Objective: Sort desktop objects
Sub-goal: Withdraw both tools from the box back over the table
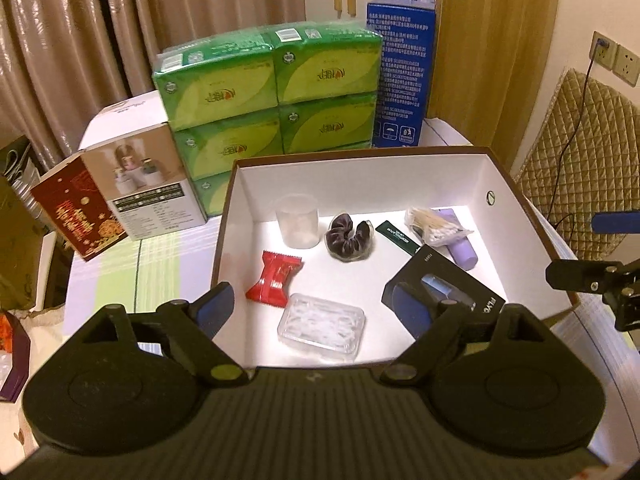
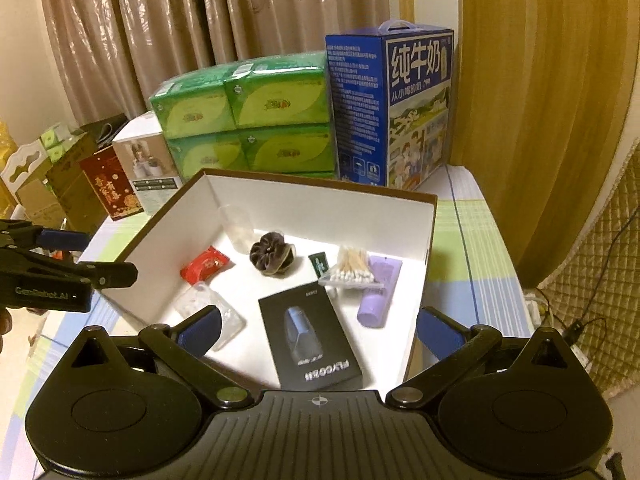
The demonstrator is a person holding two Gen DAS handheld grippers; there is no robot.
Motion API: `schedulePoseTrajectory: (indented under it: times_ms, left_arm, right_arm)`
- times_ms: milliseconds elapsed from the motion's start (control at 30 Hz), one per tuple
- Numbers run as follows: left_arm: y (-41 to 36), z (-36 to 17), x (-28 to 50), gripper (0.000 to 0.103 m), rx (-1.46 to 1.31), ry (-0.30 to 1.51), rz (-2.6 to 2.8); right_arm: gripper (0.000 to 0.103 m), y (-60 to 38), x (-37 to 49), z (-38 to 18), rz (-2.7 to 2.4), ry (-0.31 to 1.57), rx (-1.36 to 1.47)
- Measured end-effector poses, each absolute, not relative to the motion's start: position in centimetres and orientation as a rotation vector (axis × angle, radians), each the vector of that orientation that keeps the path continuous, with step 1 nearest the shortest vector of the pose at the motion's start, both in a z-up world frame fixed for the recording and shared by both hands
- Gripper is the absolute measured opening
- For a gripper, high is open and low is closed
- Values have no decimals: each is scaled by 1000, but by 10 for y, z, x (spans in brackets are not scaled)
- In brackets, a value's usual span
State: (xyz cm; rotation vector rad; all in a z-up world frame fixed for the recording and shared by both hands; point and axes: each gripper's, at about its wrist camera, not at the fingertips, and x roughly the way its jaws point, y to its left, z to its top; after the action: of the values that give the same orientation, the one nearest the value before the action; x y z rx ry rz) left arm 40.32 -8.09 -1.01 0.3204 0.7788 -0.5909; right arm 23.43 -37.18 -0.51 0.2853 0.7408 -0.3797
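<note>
We are hovering both claws wide and empty, right claw (image 2: pixel 318 330) nearest the black shaver box (image 2: pixel 310 336), its long axis running toward us, left claw (image 1: pixel 320 312) over the clear floss-pick case (image 1: pixel 322 326).

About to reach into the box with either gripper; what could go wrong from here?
The cotton swab bag lies across the purple tube, so lifting the tube may tip the swabs off. The clear case and clear cup are hard to see on white. Both the left gripper and right gripper hover open at the box's near edge and could clip it.
</note>
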Motion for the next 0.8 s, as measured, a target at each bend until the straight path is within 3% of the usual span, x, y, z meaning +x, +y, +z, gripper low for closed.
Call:
schedulePoseTrajectory:
  times_ms: [800]
  left_arm:
    - [-27,-1,303,91,294,801,-574]
  right_arm:
    - [101,-285,164,0,-349,751,311]
